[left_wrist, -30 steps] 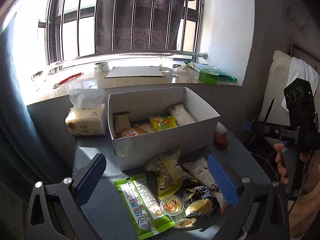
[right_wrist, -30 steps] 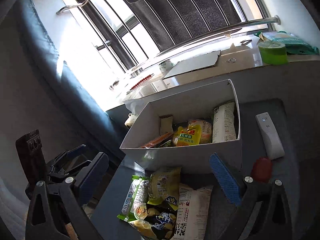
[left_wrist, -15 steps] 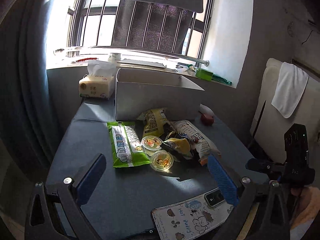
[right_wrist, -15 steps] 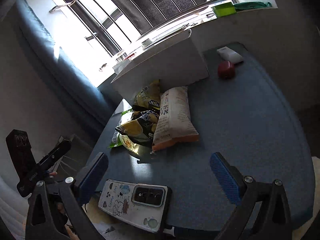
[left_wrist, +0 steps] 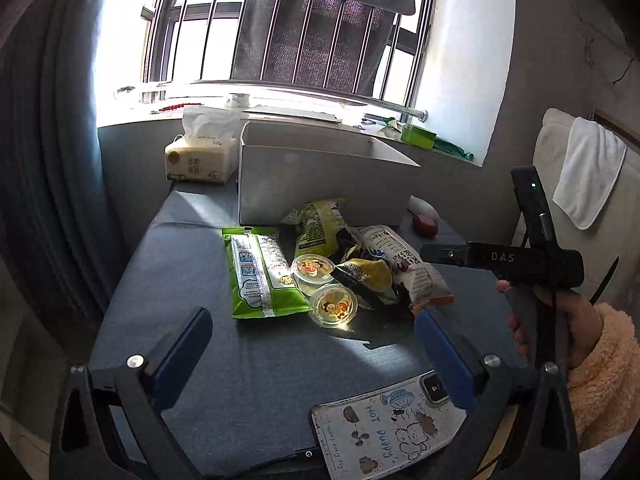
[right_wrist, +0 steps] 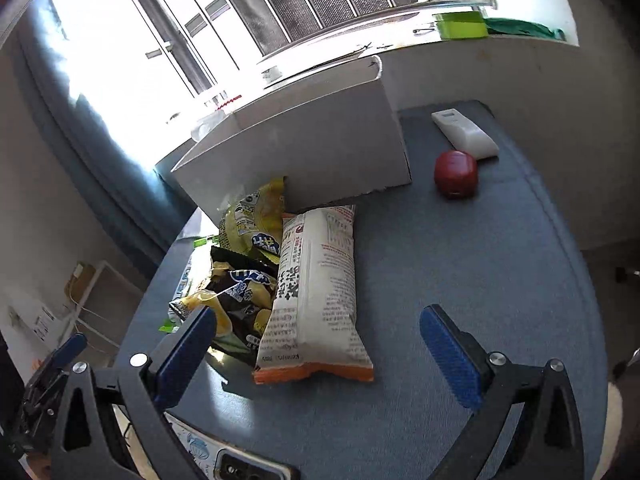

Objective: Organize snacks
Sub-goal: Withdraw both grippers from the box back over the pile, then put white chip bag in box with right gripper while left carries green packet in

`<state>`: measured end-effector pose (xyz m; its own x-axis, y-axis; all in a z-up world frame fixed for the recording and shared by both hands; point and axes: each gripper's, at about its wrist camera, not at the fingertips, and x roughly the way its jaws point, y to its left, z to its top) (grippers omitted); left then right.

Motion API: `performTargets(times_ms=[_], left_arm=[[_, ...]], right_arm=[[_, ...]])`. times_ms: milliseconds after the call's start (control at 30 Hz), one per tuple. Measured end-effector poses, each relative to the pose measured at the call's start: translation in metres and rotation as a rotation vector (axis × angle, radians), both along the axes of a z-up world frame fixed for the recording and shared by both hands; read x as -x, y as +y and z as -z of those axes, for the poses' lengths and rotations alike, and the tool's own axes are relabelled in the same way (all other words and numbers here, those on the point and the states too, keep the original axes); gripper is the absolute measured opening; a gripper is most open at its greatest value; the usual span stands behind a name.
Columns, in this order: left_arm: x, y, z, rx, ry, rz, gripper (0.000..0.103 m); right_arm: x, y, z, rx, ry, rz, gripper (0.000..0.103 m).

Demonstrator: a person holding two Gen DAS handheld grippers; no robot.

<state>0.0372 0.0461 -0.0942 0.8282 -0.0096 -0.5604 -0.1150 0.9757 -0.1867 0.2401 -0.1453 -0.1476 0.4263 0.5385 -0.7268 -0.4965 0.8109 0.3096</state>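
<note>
Ahead of the wide, empty right gripper (right_wrist: 316, 344), the white packet (right_wrist: 316, 292) should be pinched mid-body; the left gripper (left_wrist: 312, 352) is likewise spread.

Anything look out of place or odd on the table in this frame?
Yes. A phone in a cartoon case lies at the table's near edge, overhanging it. A red round object and a white remote sit beside the white box, apart from the snack pile. Both grippers are open and empty.
</note>
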Motion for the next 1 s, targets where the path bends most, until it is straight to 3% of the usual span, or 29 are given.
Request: performTargets(times_ms=[167,233,267,300,400,567,733,1000], left_arm=[[0.002,0.013,0.005,0.022,0.02,-0.034,0.103],[0.003,0.019,0.008,0.035,0.028,-0.043,0.103],[0.002,0.021,0.009,0.039,0.033,-0.049,0.103],[0.001,0.023,0.01,0.042,0.037,-0.054,0.103],[-0.003,0.029,0.012,0.045,0.05,-0.062,0.103],[-0.031,0.039,0.015,0.037,0.119,-0.078,0.103],[-0.082,0.055,0.022,0.056,0.191,-0.08,0.103],[-0.176,0.07,0.055,0.023,0.406,-0.145,0.103]], right_arm=[[-0.026,0.035,0.018,0.165,0.013,-0.05,0.103],[-0.033,0.04,0.027,0.207,0.034,-0.061,0.096],[-0.036,0.044,0.033,0.236,0.049,-0.07,0.076],[-0.036,0.047,0.037,0.24,0.057,-0.092,0.049],[-0.028,0.049,0.034,0.239,0.017,-0.103,0.043],[-0.021,0.027,0.02,0.13,0.048,-0.066,0.042],[0.0,-0.001,-0.002,0.03,0.04,-0.045,0.042],[0.04,-0.027,-0.018,-0.017,0.013,-0.008,0.042]])
